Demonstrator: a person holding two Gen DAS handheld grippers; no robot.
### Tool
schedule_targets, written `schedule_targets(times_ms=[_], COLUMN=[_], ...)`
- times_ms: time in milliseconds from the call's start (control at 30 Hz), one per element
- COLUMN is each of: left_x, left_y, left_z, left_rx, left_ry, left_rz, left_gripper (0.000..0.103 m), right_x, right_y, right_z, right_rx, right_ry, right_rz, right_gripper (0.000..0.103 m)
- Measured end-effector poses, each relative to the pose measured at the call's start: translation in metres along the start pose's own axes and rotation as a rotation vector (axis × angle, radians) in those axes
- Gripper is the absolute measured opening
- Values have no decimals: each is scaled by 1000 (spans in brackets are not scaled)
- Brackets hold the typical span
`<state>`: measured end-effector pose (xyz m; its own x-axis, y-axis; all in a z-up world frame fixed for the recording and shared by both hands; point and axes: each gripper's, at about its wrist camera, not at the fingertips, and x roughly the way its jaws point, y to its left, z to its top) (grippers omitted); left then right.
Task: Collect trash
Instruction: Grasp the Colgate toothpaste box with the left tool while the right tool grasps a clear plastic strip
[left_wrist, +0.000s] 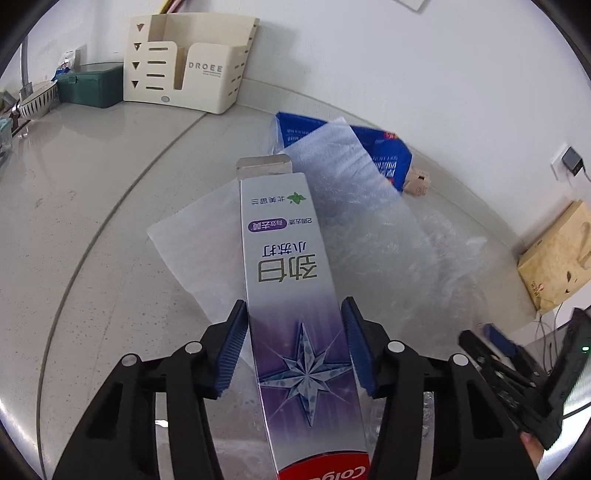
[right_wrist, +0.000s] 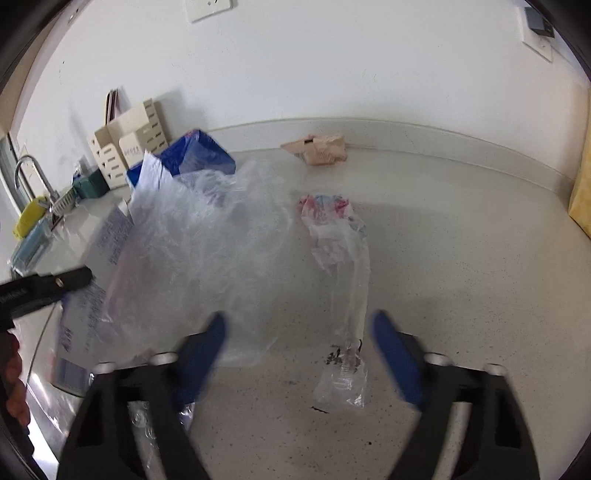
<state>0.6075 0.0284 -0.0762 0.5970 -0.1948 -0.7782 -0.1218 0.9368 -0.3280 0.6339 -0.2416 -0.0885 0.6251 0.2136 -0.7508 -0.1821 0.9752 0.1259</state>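
My left gripper (left_wrist: 295, 347) has its fingers clamped on the toothpaste box (left_wrist: 291, 295), above the desk (left_wrist: 92, 221). My right gripper (right_wrist: 299, 354) is released, straddling the clear wrapper (right_wrist: 343, 295) beside the plastic bag (right_wrist: 207, 236).

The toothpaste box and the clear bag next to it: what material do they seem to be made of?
The toothpaste box looks like thin glossy printed cardboard: flat panels, crisp folded edges, an open end flap with a dull grey inside. The clear bag seems to be thin plastic film: see-through, crinkled, with shiny highlights.
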Motion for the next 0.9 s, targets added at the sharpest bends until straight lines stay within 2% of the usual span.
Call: schedule_targets(times_ms=[33, 133, 167, 200, 333, 567, 700, 800, 900], left_x=[-6, -20, -26, -29, -49, -86, -112, -132, -148], left_y=[0, 5, 7, 8, 12, 14, 18, 25, 28], left_z=[-1, 0, 0, 1, 0, -9, -28, -46, -66], left_rx=[-6, -13, -16, -14, -7, 13, 44, 60, 94], left_ry=[-9, -40, -52, -61, -102, -151, -198, -220, -236], left_rz=[-8, -30, -40, -44, -77, -155, -190, -239, -256], left_gripper=[52, 52, 52, 52, 52, 51, 51, 51, 51], right_x=[4, 10, 11, 11, 3, -29, -58, -82, -111], right_y=[-2, -6, -7, -9, -17, -20, -21, -16, -10], right_z=[-1, -5, -6, -7, -12, -18, -27, -43, -63], right_rx=[1, 1, 0, 9, 36, 34, 36, 20, 11], right_ry=[35, 64, 69, 72, 58, -3, -52, -81, -115], right_rz=[9, -9, -16, -7, 28, 20, 40, 52, 46], right_gripper=[49, 28, 17, 13, 8, 7, 7, 7, 7])
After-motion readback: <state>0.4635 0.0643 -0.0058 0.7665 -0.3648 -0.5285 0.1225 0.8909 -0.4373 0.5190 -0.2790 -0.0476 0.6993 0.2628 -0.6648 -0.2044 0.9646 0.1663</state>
